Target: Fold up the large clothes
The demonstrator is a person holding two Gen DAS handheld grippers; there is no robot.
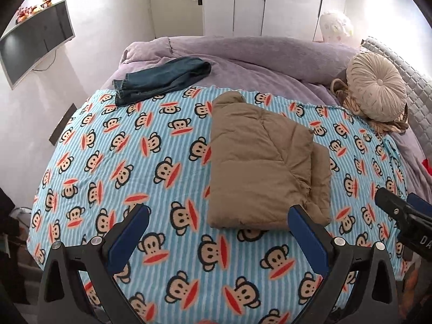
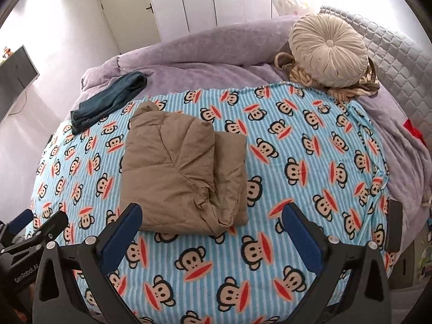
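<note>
Lying folded into a thick rectangular bundle, the tan padded jacket (image 1: 267, 159) rests near the middle of the blue-and-white striped blanket printed with cartoon monkey faces (image 1: 140, 162), which is spread over the bed. A narrower folded layer shows along the bundle's right edge, and a rounded part of the fabric sticks out at its far end. Nothing touches the jacket.

The left gripper (image 1: 218, 216) hangs above the blanket's near part with its blue-padded fingers (image 1: 135, 224) spread wide and empty; the jacket's near edge lies just beyond the right finger. The right gripper (image 2: 212, 214) is likewise wide open and holds nothing, with the jacket's near corner showing between its fingers but farther off, not in contact. Each gripper appears at the edge of the other's view.

Beyond the jacket, to its left, a pair of dark blue folded jeans (image 1: 162, 79) lies across the far edge of the blanket and onto the lilac fleece cover (image 1: 256, 56). At the far right a round beige pleated cushion (image 1: 376, 89) sits on a brown striped cloth (image 2: 348, 89) beside the grey quilted headboard (image 2: 399, 62). White wardrobe doors (image 1: 251, 2) stand behind the bed, and a flat screen (image 1: 35, 40) hangs on the left wall.
</note>
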